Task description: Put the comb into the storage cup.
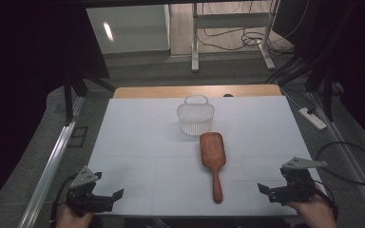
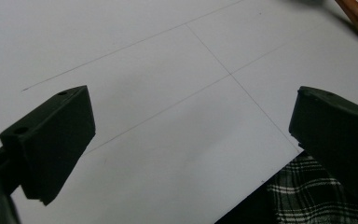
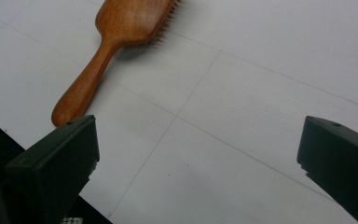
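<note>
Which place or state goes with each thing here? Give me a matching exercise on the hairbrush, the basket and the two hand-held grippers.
Things:
1. wooden hairbrush
2. clear plastic basket
3. left hand-held gripper
4. right hand-held gripper

Places or states:
A. upright near the far edge of the white table
B. open at the near right corner, jaws pointing inward
C. lying flat mid-table, handle toward the person
D. open at the near left corner, nothing between the jaws

Pairs: 1-C, 2-A, 3-D, 4-B
</note>
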The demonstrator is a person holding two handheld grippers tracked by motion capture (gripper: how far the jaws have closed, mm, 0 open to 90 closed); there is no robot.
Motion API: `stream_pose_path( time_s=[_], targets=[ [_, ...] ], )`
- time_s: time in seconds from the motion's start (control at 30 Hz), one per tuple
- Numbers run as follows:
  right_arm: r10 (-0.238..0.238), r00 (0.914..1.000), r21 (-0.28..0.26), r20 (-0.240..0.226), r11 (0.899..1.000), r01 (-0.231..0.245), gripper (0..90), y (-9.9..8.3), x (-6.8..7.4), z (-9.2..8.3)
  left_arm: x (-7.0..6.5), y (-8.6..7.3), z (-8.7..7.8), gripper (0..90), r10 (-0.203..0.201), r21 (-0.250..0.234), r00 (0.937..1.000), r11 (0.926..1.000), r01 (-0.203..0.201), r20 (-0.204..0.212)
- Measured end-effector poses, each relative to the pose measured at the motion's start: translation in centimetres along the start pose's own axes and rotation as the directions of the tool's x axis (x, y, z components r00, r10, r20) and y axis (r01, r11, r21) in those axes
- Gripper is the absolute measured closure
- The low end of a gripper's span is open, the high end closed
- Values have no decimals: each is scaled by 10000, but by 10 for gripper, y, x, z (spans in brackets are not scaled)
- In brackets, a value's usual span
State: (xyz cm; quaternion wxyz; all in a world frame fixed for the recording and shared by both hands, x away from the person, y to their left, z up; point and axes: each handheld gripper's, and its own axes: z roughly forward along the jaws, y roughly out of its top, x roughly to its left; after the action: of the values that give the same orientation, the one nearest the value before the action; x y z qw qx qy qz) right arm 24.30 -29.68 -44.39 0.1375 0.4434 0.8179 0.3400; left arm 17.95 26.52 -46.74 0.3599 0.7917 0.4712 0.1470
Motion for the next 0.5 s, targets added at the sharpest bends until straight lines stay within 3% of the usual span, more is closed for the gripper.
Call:
stream_pose_path(
  time_s=[0.5],
  targets=[
    [-366, 9984, -107, -421, 9993, 361, 0, 15, 6, 11, -2, 1, 1, 7, 208, 151, 9998, 9997, -208, -56]
  ],
)
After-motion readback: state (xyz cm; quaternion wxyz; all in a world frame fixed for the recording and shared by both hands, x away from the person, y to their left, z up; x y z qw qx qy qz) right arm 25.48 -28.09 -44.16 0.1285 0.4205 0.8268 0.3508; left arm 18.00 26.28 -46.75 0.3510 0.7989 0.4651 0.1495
